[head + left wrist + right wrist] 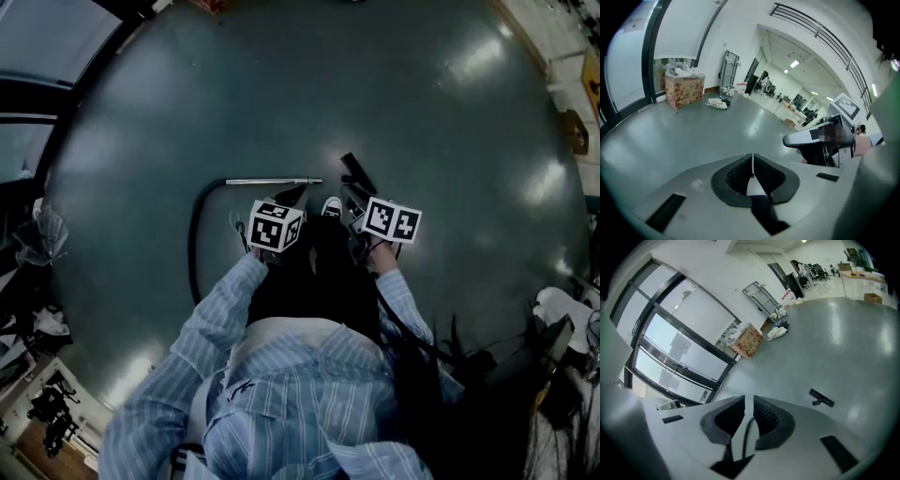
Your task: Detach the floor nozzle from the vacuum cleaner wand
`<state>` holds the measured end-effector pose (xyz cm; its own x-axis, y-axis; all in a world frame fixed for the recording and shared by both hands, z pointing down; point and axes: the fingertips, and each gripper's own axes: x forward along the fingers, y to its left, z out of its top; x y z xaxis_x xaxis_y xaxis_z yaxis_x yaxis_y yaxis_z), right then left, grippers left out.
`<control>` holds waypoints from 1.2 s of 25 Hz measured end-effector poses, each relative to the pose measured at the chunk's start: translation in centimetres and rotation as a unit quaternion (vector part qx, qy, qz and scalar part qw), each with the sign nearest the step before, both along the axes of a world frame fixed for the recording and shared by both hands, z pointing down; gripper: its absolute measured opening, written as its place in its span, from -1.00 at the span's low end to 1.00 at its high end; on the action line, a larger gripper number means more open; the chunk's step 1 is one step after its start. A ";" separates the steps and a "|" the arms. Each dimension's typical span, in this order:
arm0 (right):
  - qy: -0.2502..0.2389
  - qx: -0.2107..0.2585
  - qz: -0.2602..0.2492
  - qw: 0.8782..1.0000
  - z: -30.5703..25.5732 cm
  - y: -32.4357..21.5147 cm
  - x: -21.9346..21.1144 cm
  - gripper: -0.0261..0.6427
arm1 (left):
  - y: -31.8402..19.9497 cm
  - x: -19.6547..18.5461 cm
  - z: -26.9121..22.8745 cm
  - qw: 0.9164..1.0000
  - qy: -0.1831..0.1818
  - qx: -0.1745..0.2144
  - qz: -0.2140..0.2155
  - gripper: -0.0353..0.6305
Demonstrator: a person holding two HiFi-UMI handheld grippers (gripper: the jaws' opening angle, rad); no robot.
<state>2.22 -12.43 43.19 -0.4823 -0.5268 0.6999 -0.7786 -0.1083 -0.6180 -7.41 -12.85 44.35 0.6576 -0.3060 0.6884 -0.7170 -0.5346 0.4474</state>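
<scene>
The silver wand (272,181) lies on the grey floor with its black hose (194,234) curving off to the left. The black floor nozzle (357,172) lies by itself just right of the wand's end, and it also shows alone on the floor in the right gripper view (821,398). Both grippers are held up high above the floor, in front of the person's body. My left gripper (753,164) is shut with nothing between its pads. My right gripper (749,404) is shut too, with only a thin slit between its pads and nothing held.
A cardboard box stuffed with bags (684,90) stands by the glass wall (670,352), with a metal cart (729,65) beyond it. The person's shoe (332,206) is near the nozzle. Clutter lines the floor's left edge (37,244) and right edge (562,319).
</scene>
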 end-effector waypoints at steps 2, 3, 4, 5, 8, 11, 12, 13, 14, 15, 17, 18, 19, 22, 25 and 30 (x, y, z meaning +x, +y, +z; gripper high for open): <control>-0.014 0.017 0.007 1.000 -2.1 0.2 -0.6 -0.77 | -0.7 -0.8 -2.0 1.000 0.021 0.011 -0.016 -0.84; -0.016 0.024 0.006 1.000 -2.9 0.3 -1.0 -0.78 | -1.1 -1.3 -2.9 0.999 0.028 0.017 -0.024 -0.85; -0.015 0.030 0.003 0.999 -3.6 0.5 -1.3 -0.79 | -1.4 -1.7 -3.9 0.999 0.034 0.024 -0.030 -0.85; -0.012 0.034 -0.001 0.999 -4.2 0.9 -1.6 -0.80 | -1.4 -2.0 -4.8 0.998 0.039 0.031 -0.034 -0.85; -0.003 0.037 -0.012 0.999 -5.4 2.4 -2.7 -0.83 | -0.5 -2.8 -7.4 0.997 0.054 0.046 -0.041 -0.86; -0.003 0.038 -0.025 0.999 -6.0 3.8 -4.2 -0.83 | 1.5 -3.5 -9.1 0.995 0.070 0.050 -0.044 -0.86; -0.005 0.040 -0.031 0.999 -6.2 4.2 -4.7 -0.83 | 2.2 -3.6 -9.4 0.995 0.075 0.049 -0.045 -0.86; -0.005 0.043 -0.038 0.998 -6.5 4.5 -5.1 -0.83 | 2.9 -3.6 -9.6 0.995 0.079 0.049 -0.047 -0.86; -0.004 0.047 -0.046 0.998 -6.8 4.8 -5.4 -0.83 | 3.6 -3.5 -9.8 0.994 0.082 0.049 -0.047 -0.86; -0.003 0.050 -0.055 0.997 -7.1 5.2 -5.6 -0.83 | 4.3 -3.4 -10.0 0.994 0.083 0.048 -0.047 -0.86; 0.000 0.052 -0.068 0.996 -7.7 6.3 -5.7 -0.83 | 5.8 -2.9 -10.3 0.995 0.082 0.047 -0.042 -0.86; 0.001 0.052 -0.073 0.996 -7.9 6.8 -5.6 -0.83 | 6.4 -2.6 -10.5 0.995 0.081 0.046 -0.040 -0.86; 0.003 0.053 -0.077 0.996 -8.2 7.1 -5.4 -0.83 | 6.8 -2.3 -10.8 0.995 0.081 0.047 -0.039 -0.86; 0.009 0.061 -0.083 0.995 -9.1 7.8 -4.1 -0.83 | 7.3 -1.2 -12.1 0.994 0.083 0.057 -0.044 -0.86; 0.007 0.065 -0.082 0.994 -9.8 9.6 -2.0 -0.83 | 8.5 0.3 -13.3 0.993 0.082 0.071 -0.056 -0.86; 0.011 0.058 -0.085 0.995 -10.4 13.8 2.7 -0.83 | 11.3 3.5 -14.9 0.987 0.090 0.089 -0.099 -0.86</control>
<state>4.93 1.34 32.76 -0.5566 -0.5170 0.6503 -0.7929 0.0971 -0.6015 -3.94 -1.53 29.41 0.6795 -0.5457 0.4904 -0.7328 -0.4734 0.4887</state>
